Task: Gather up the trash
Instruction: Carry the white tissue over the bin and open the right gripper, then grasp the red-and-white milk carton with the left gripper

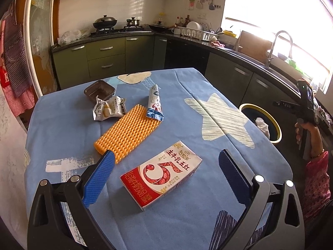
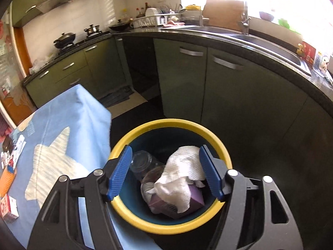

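My left gripper (image 1: pixel 166 158) is open above the blue tablecloth (image 1: pixel 62 129), its jaws either side of a red-and-white milk carton (image 1: pixel 161 175) that lies flat. Farther off lie an orange spiked mat (image 1: pixel 127 133), a crumpled white wrapper (image 1: pixel 108 109), a blue-white tube wrapper (image 1: pixel 155 104) and a dark plastic tray (image 1: pixel 99 90). My right gripper (image 2: pixel 165 162) is open and empty over the yellow-rimmed bin (image 2: pixel 216 141), which holds a white paper towel (image 2: pixel 179 175), a clear bottle (image 2: pixel 143 164) and a purple box (image 2: pixel 193 198). The bin (image 1: pixel 276 129) also shows beside the table in the left wrist view.
Green kitchen cabinets (image 2: pixel 183 79) and a dark counter with a sink (image 2: pixel 260 39) run behind the bin. The stove with pans (image 1: pixel 105 23) is at the back. The table's right edge (image 2: pixel 104 125) hangs next to the bin.
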`<state>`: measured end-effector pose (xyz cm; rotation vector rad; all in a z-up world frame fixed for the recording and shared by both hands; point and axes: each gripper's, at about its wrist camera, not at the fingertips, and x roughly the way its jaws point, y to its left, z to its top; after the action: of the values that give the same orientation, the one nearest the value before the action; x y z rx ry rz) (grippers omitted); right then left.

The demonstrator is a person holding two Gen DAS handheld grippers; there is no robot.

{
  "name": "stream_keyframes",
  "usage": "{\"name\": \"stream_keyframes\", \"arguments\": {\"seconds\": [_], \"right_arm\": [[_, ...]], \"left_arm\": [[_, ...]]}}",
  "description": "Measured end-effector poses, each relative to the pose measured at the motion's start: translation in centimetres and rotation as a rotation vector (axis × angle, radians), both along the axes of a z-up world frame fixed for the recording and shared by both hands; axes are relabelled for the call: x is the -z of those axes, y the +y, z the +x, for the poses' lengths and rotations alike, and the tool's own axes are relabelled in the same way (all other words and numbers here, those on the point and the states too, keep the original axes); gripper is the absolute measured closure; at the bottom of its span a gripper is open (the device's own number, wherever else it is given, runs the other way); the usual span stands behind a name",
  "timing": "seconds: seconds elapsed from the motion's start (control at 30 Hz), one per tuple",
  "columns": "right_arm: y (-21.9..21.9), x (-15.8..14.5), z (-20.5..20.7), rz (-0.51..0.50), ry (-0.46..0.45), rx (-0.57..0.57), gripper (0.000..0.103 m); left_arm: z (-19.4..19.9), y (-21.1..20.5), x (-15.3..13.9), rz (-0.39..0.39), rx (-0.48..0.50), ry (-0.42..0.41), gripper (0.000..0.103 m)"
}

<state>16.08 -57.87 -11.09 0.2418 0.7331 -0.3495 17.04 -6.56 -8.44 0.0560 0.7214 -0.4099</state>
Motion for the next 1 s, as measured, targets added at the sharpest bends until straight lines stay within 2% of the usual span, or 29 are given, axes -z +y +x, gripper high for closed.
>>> {"name": "stream_keyframes", "arguments": {"seconds": [0.13,0.27,0.4,0.5,0.67,0.9,1.0], "right_arm": [[1.8,0.0,-0.4,0.008,0.004,-0.048,0.033],[3.7,0.4,-0.2,0.012,0.028,-0.093,0.033],[5.3,0.9,0.2,0.022,0.050,-0.109,0.032],[5.9,1.4,0.3,0.033,0.067,-0.107,0.032],[6.9,1.9,0.5,0.036,0.088,-0.113,0.031],[7.7,2.0,0.8,0.034,0.096,-0.122,0.029],[8.0,2.1,0.9,0.034,0.099,-0.126,0.029]], "left_arm": [[1.4,-1.0,1.0,0.093,0.089,-0.006,0.005],[3.0,-1.9,2.4,0.181,0.229,0.000,0.005],[4.4,-2.5,3.7,0.209,0.374,0.034,0.005],[5.1,-3.0,4.5,0.196,0.474,0.069,0.005],[6.5,-3.5,6.1,0.186,0.538,0.138,0.005],[6.6,-4.1,7.5,0.202,0.576,0.154,0.005],[6.3,-4.3,7.8,0.213,0.591,0.159,0.011]]}}
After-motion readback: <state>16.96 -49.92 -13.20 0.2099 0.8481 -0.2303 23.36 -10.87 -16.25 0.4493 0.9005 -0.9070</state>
